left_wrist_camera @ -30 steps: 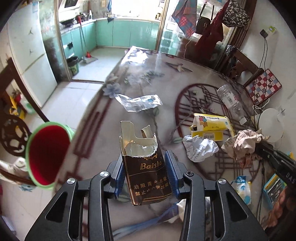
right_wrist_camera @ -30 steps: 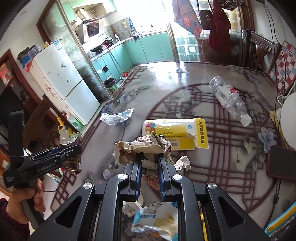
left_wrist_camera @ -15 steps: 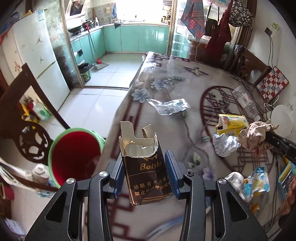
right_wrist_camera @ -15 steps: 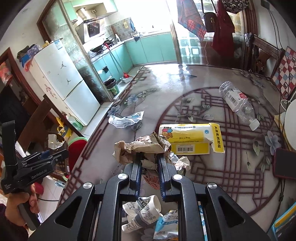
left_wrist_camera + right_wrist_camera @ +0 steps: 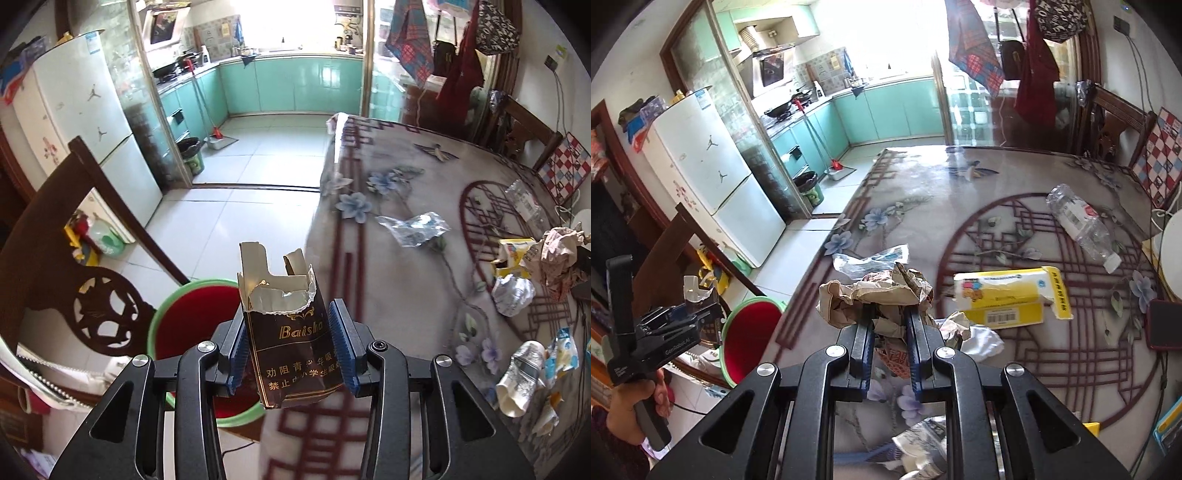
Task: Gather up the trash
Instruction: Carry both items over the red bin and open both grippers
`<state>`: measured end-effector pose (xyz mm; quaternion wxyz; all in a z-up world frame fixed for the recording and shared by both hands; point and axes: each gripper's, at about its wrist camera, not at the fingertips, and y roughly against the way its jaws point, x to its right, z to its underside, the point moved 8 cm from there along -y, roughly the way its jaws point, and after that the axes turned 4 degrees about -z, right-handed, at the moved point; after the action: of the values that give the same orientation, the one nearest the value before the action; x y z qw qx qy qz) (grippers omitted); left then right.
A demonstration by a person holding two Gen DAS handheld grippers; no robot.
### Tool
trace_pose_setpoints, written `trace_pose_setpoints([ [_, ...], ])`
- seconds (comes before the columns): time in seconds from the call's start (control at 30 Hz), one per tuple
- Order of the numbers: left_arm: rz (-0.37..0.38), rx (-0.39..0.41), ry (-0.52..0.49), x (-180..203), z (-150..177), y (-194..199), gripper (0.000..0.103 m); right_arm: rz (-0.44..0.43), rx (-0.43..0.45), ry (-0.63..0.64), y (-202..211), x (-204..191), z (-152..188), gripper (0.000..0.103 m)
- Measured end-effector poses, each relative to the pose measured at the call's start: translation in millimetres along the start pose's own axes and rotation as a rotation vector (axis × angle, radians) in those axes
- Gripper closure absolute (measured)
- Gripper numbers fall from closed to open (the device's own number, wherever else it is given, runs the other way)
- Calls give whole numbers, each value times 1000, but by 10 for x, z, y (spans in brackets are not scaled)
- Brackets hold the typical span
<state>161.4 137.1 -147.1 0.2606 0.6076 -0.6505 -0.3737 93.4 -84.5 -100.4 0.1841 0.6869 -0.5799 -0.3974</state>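
Trash rides in both grippers: the left gripper (image 5: 291,347), held out past the table (image 5: 399,295) edge over the red bin (image 5: 192,325), clamps a torn cigarette pack (image 5: 288,325) upright, while the right gripper (image 5: 890,339) pinches crumpled brown paper (image 5: 875,299) above the tabletop.

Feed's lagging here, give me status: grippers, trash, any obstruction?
Left gripper shut on torn cigarette pack, at red bin rim. Right gripper shut on crumpled paper over table. Chair beside bin.
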Motion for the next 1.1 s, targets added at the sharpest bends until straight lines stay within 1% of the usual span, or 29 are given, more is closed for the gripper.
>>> trace_pose_setpoints([
  [0.17,-47,-38,46,-429,108,-169,64,-59,-21,64,-232,-449,-46,89],
  [0.27,-62,-74,101,-737,221,-281,64,-110,-51,103,-419,-772,-37,89],
  [0.4,-88,-126,176,-1116,398,-428,64,-206,-108,123,-744,-1239,45,89],
  [0.53,-72,-173,231,-1372,554,-599,64,-320,-179,145,-1119,-1719,216,89],
  [0.6,-58,-191,254,-1433,596,-672,64,-336,-210,172,-1322,-1898,310,89],
  [0.67,-40,-209,277,-1471,627,-762,64,-348,-240,168,-1525,-2020,368,89],
  [0.77,-22,-236,299,-1501,656,-872,64,-350,-258,164,-1691,-2133,382,89],
  [0.93,16,-256,310,-1495,677,-982,64,-341,-232,166,-1675,-2183,319,89],
  [1.0,20,-269,321,-1528,703,-1024,64,-325,-220,153,-1639,-2103,281,89],
  [1.07,29,-266,330,-1552,706,-1022,64,-316,-185,117,-1552,-1963,244,89],
  [1.1,30,-261,326,-1556,702,-1011,64,-292,-177,99,-1541,-1864,238,89],
])
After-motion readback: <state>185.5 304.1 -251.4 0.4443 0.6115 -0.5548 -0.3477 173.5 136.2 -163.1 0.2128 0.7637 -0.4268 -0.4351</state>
